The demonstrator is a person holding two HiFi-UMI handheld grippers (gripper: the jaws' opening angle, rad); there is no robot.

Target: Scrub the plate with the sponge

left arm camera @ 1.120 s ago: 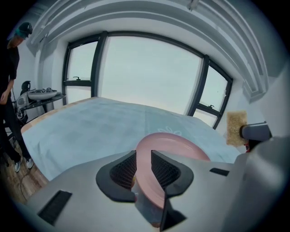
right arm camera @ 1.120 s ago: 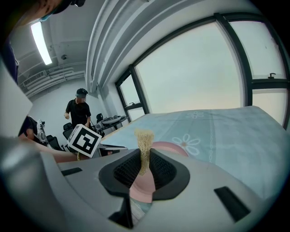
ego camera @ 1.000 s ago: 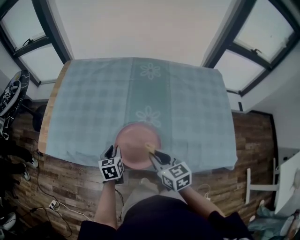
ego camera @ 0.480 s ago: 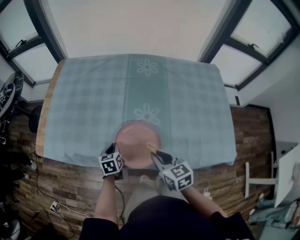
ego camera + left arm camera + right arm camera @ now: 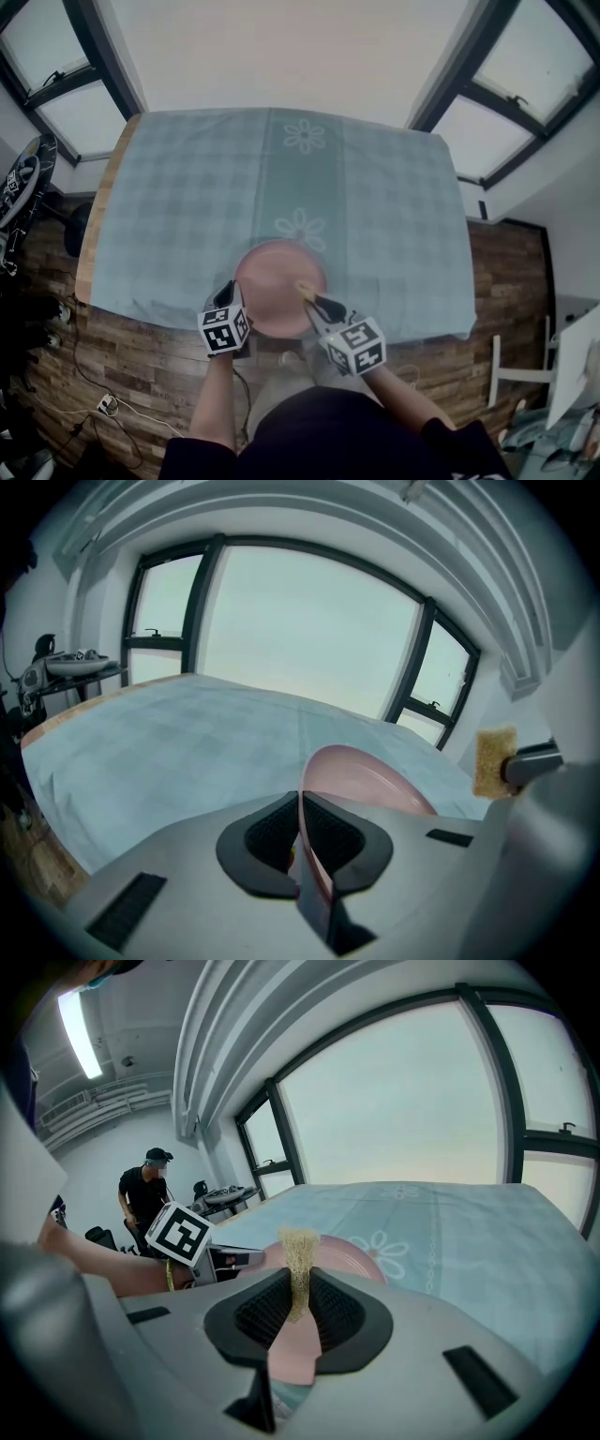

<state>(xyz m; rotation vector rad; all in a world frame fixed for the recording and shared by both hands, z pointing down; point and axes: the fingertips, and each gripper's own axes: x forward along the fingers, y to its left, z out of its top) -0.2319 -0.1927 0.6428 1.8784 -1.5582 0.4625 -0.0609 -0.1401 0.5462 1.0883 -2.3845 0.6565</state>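
Your left gripper (image 5: 300, 834) has just been closing its jaws, and the pads now press on the near left rim of the pink plate (image 5: 279, 281). The rim passes edge-on between the pads. The rest of the plate extends ahead of this gripper and to its right. Your right gripper (image 5: 300, 1305) is clamped on the yellow sponge (image 5: 299, 1252), which stands upright between its pads with its frayed top above the jaw tips. Directly ahead of the right gripper's tips, the sponge sits over the right part of the plate. No view shows whether the sponge touches the plate surface. The plate lies on the checked blue-green tablecloth (image 5: 187, 206), between the two grippers and close to the table edge nearest you. A printed flower motif (image 5: 300, 228) lies just beyond the plate's far rim. From the right gripper, the left gripper's marker cube (image 5: 180, 1232) shows to the left, level with the plate. Both grippers point downward toward the plate from the near side.
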